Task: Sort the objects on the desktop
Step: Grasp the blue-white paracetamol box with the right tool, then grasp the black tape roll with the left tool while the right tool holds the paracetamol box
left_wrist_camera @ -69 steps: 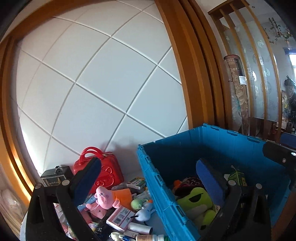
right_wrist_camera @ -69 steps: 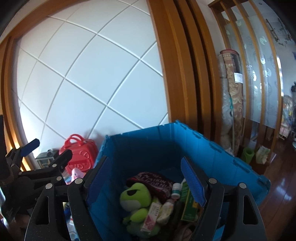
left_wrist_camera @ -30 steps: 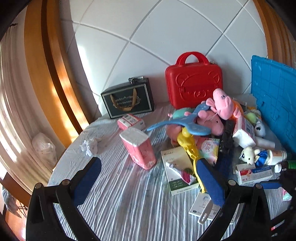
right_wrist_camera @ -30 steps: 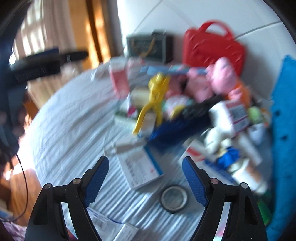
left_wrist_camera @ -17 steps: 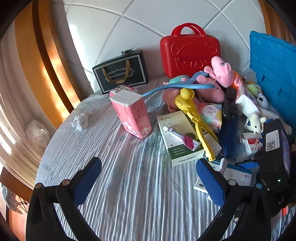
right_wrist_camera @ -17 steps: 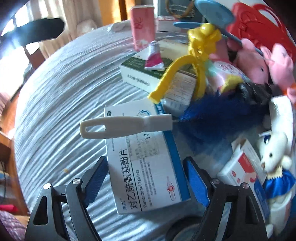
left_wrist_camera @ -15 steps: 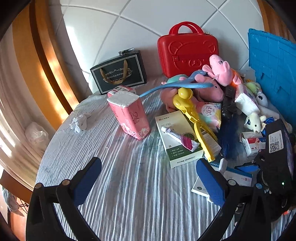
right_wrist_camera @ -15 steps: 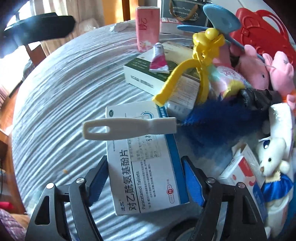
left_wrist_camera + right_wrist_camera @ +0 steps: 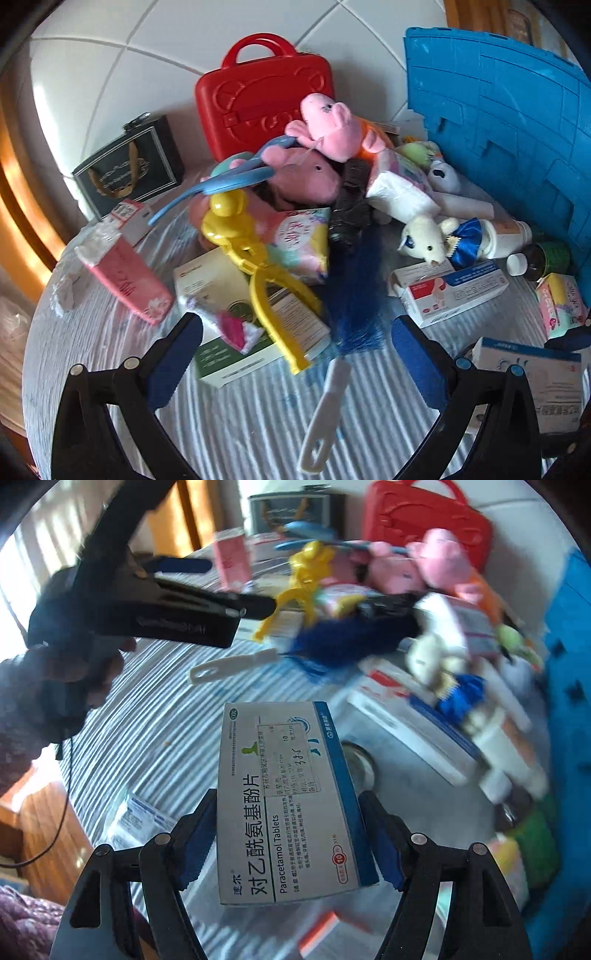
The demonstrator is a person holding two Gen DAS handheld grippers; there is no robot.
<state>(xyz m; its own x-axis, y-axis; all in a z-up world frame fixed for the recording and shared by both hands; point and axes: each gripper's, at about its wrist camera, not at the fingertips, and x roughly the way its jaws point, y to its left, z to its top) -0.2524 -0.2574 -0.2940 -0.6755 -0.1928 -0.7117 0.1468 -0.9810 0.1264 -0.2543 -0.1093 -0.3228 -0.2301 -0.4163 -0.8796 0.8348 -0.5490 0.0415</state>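
Left to right, wrist views.

Far left: bench (image 9: pixel 110 387) edge curves away here, striped cloth bare, the widest free room. Pink tissue pack (image 9: pixel 125 280) lies alone on it, black gift bag (image 9: pixel 129 166) behind at the wall.

Left tongs (image 9: pixel 291 354): pads wide apart, nothing between them but air. They hang over the green-white box (image 9: pixel 236 354), the yellow clip toy (image 9: pixel 258 266) and the blue duster (image 9: pixel 354 291), whose white handle (image 9: pixel 325 410) points back toward the camera. Handle looks the easiest pick: lying free on cloth, no neighbours touching its end.

Centre: heap of pink plush (image 9: pixel 325 122), red case (image 9: pixel 258 96), packets. Dense, things overlapping; pulling the duster out probably drags the black bag (image 9: pixel 351 206) lying on its bristles.

Right tongs (image 9: pixel 291 834): clamped on the paracetamol box (image 9: pixel 288 805), pads on its two long sides, box clear of the bench, tilted up. Jaws read as nearly settled on it. Grip sits at the box's near end, so most of the length overhangs. My advice: keep it level, no fast swings, thin card can slip or crush.

Right: blue crate (image 9: pixel 569 686) wall close by, the likely drop spot. Bottles (image 9: pixel 506 738) and cartons crowd its foot, so go over the rim from above, not along the bench.
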